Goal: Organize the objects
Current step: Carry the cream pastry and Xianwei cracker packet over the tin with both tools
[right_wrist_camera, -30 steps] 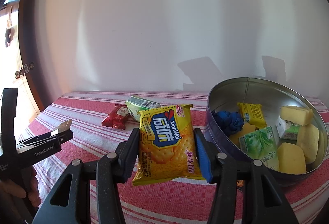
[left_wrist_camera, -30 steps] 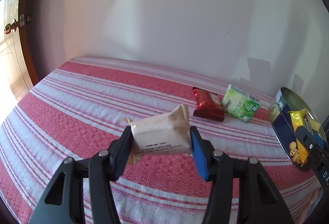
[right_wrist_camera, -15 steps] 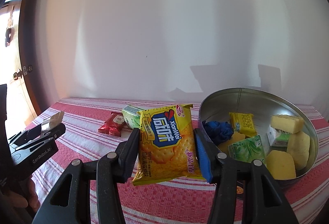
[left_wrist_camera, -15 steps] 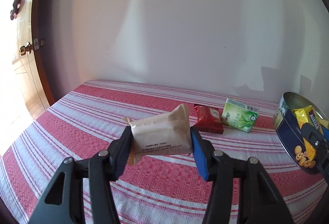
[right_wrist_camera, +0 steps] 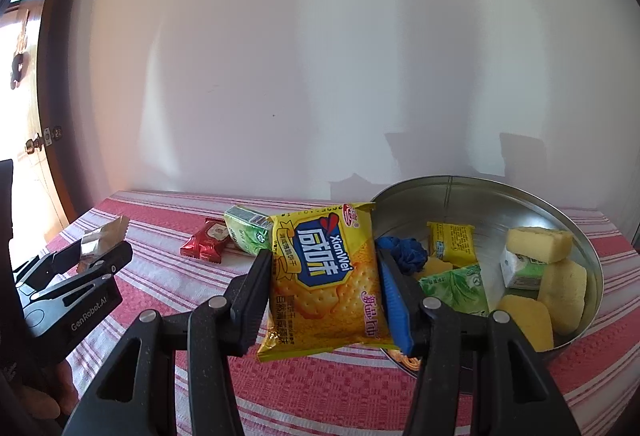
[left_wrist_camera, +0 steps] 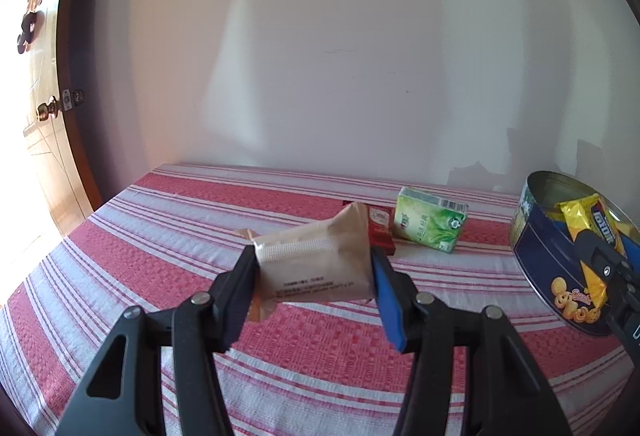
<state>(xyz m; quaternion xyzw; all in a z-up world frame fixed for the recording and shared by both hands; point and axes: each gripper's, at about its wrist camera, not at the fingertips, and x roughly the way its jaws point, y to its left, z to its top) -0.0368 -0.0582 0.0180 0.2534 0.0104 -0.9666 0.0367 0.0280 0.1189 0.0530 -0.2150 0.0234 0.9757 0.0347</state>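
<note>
a: item one, left gripper (left_wrist_camera: 314, 268)?
b: black two-finger gripper with a blue pad on one finger, clamped on a beige paper-look snack packet (left_wrist_camera: 316, 262) with a crimped seam and a line of small print. the packet is held above the desk, off the cloth.

a: item two, right gripper (right_wrist_camera: 324, 284)?
b: same build, closed on a yellow foil cracker packet (right_wrist_camera: 326, 278) printed "xianwei" on a blue label. the packet is held upright at the left rim of the tin, partly in front of it.

a: the container?
b: round metal tin (right_wrist_camera: 480, 192), silver inside, dark blue outside with a biscuit print, seen at the right edge of the left wrist view (left_wrist_camera: 538, 256). it stands on the desk at the right. inside: a small yellow packet (right_wrist_camera: 452, 244), a crumpled blue wrapper (right_wrist_camera: 402, 254), a green tea-print packet (right_wrist_camera: 456, 290), a small green and white box (right_wrist_camera: 520, 270) and several pale yellow cake pieces (right_wrist_camera: 538, 244).

a: loose items on the desk?
b: a red foil snack packet (right_wrist_camera: 206, 246) and a green tea-print box (left_wrist_camera: 430, 222), just beside each other, near the wall and left of the tin.

a: surface?
b: desk under a red and white striped cloth (left_wrist_camera: 168, 236), against a plain white wall (left_wrist_camera: 340, 56). a wooden door with a brass knob (left_wrist_camera: 50, 110) at far left.
</note>
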